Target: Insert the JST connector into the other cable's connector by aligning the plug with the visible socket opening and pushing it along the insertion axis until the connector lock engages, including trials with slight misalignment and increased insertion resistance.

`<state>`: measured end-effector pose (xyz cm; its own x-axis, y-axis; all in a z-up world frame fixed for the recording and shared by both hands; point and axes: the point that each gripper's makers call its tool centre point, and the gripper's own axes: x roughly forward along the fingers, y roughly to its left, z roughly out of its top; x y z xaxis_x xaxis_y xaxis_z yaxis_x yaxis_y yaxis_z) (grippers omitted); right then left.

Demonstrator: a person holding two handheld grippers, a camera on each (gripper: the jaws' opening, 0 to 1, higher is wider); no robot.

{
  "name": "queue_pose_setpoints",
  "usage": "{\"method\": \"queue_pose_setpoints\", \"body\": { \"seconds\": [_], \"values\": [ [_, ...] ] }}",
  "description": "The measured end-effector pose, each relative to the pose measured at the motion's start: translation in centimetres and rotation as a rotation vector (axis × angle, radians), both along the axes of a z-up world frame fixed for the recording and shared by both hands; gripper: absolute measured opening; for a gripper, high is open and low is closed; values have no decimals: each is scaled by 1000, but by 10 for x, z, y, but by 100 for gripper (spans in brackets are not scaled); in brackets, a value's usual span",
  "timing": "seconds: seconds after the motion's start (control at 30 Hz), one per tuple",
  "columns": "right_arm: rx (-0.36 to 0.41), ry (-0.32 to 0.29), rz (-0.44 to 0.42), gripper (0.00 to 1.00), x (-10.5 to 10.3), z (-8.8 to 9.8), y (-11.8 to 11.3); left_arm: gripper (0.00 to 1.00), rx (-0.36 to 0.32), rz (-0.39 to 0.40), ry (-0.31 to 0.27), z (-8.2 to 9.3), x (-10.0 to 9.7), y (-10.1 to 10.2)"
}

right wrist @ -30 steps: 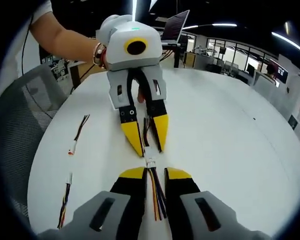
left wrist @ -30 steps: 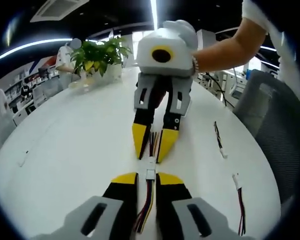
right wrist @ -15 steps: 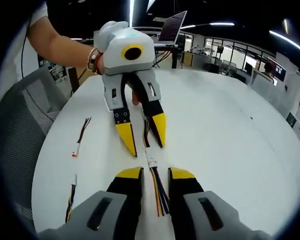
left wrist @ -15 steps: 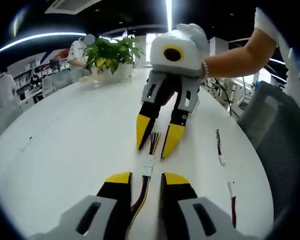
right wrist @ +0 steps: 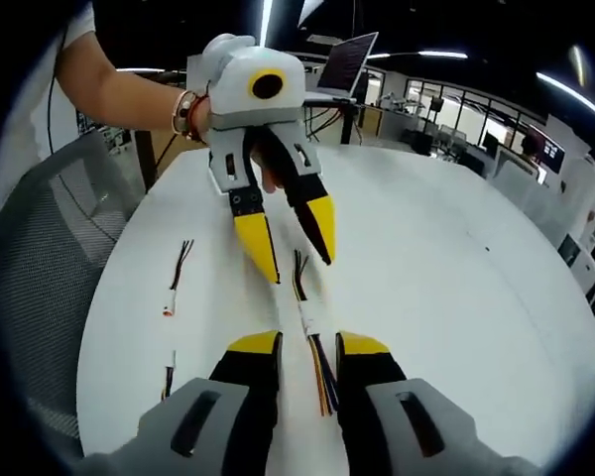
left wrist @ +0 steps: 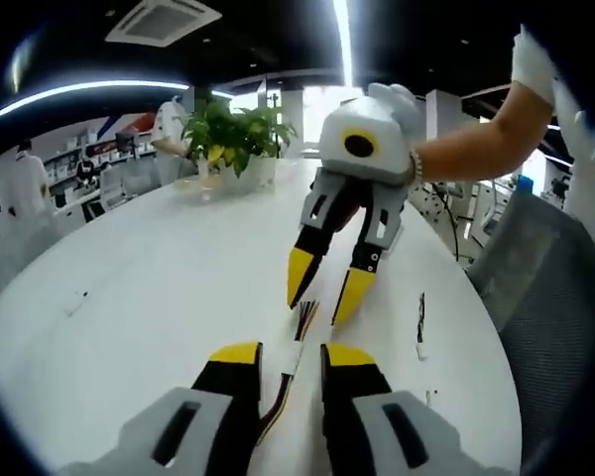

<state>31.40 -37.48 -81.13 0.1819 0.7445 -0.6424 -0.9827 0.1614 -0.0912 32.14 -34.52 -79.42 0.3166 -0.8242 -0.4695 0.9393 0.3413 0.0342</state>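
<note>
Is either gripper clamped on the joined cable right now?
No: in the right gripper view the left gripper hangs open above the joined cable, which lies loose on the table between the right gripper tips.

White round table (right wrist: 476, 288), joined cable (right wrist: 310, 322), spare cables (right wrist: 176, 280), potted plant (left wrist: 233, 139)

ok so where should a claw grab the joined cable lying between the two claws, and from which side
Best guess: take the joined cable by its white connector block, the only stiff part; the thin wires either side would likely slip or bend. It lies flat along the white table, so come from above with the jaws straddling its narrow sides, across the cable's length. The right claw is open with wires between its jaws.
</note>
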Motion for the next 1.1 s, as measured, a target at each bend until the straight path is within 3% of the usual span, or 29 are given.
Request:
{"method": "queue_pose_setpoints", "body": {
  "seconds": [0.47, 0.83, 1.1],
  "values": [
    [1, -36, -4, 19, -25, 20, -10, 17, 18, -13, -34, 15, -33, 0],
    [-15, -25, 16, 17, -58, 10, -16, 17, 2, -25, -16, 15, -66, -3],
    [14, 2, 34, 16, -78, 7, -12, 17, 4, -43, 3, 5, -86, -2]
  ]
}}
